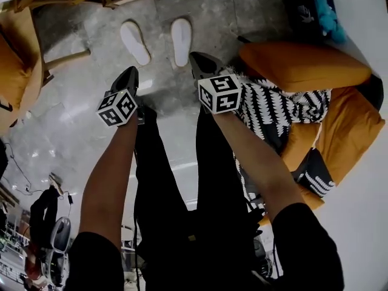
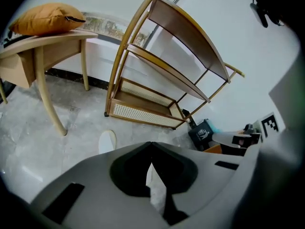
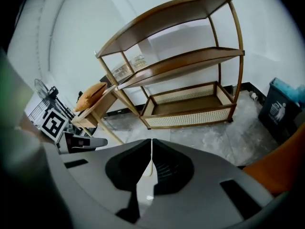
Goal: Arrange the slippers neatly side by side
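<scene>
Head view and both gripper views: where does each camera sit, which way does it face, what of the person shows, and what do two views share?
Head view: on the head, facing steeply down at two white slippers; arms, legs, left gripper and right gripper show.
Left gripper view: on that gripper, along its shut jaws toward the shelf rack; right gripper at right.
Right gripper view: on that gripper, along its shut jaws toward the shelf rack; left gripper at left.
Shared: both gripper views show the shelf rack.
</scene>
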Action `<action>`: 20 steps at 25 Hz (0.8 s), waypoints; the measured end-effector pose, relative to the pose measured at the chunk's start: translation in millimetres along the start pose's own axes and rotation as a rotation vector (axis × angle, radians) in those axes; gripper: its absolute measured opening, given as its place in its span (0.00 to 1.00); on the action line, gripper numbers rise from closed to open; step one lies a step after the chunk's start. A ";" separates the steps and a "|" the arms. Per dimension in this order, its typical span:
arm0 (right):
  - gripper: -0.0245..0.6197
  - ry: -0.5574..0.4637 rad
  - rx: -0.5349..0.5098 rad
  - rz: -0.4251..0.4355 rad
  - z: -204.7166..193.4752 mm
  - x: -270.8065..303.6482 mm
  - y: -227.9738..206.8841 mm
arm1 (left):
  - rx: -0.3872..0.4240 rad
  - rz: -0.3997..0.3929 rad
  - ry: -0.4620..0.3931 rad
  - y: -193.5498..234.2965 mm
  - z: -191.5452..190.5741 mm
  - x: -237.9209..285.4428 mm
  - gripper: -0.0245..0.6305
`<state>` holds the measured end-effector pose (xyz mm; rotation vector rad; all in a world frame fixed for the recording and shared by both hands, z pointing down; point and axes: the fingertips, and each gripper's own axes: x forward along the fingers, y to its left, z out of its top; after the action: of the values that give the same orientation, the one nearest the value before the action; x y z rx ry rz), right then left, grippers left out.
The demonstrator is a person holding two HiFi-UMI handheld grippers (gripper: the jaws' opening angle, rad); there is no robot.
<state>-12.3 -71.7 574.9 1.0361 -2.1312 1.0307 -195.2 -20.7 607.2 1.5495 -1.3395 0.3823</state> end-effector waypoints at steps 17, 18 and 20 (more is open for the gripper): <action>0.10 -0.044 -0.018 0.132 -6.8 21.5 11.1 | 0.076 0.046 0.045 53.7 -3.7 44.7 0.06; 0.10 -0.048 -0.024 0.143 -9.2 24.5 8.6 | 0.087 0.052 0.053 59.0 -5.1 50.9 0.06; 0.10 -0.054 -0.023 0.150 -14.9 32.7 0.9 | 0.098 0.067 0.063 73.3 -8.0 65.5 0.07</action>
<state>-29.0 -72.2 606.8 0.9140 -2.2881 1.0557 -234.5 -41.1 695.3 1.5622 -1.3432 0.5414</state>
